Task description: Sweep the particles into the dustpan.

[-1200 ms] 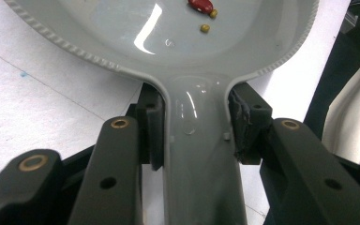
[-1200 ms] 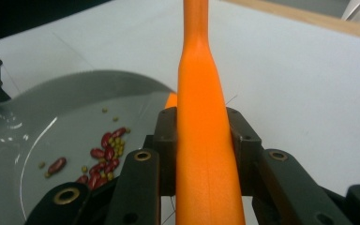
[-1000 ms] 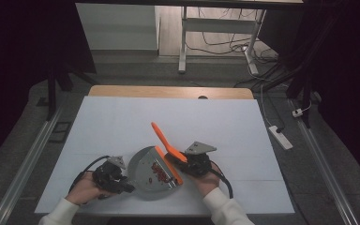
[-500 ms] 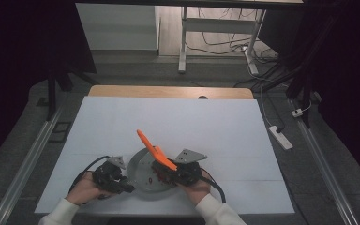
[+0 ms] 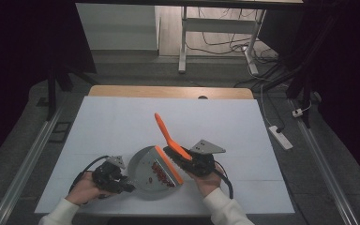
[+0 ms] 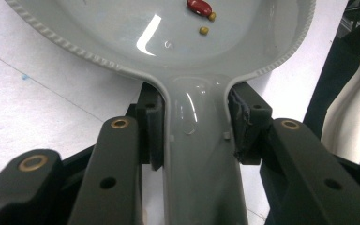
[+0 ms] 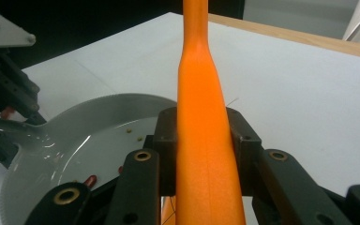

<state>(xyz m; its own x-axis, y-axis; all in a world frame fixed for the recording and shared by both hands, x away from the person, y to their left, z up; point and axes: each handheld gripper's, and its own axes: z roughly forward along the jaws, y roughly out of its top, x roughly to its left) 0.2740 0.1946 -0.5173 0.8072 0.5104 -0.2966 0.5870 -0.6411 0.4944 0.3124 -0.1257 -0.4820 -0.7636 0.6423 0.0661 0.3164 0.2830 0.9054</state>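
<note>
Dustpan (image 5: 150, 173) sits near the front edge of the white table (image 5: 122, 122), grey plastic, with red beans (image 5: 160, 172) piled against its orange front lip. Left gripper (image 5: 122, 183) is clamped on the pan's handle (image 6: 199, 159), one pad on each side of the neck just behind the bowl. Right gripper (image 5: 183, 159) is clamped on the orange brush (image 5: 165, 133), low on its handle, with the long end sticking up and away over the table.

Handling, as a judgement:
- Pan looks light and stiff, with a glossy surface, so likely slick under the pads. The neck is the right place to grip: narrow, parallel sides, close to the load. Tilt it and the beans will roll.
- Brush handle looks like rigid moulded plastic, light. Gripped low, it gives good control at the working end, but the long free end can swing.
- Beans are small, hard and loose, so they scatter easily if flicked.

View differences:
- High view gives the layout: both hands, pan between them, bean pile at the lip.
- Left gripper view shows pad contact on the neck, plus a red bean (image 6: 198, 6) and two small yellowish bits (image 6: 204, 30) loose in the bowl.
- Right gripper view shows pads (image 7: 168, 140) squeezing the brush (image 7: 201, 154) and the pan's serrated rim (image 7: 98, 101) beyond.
</note>
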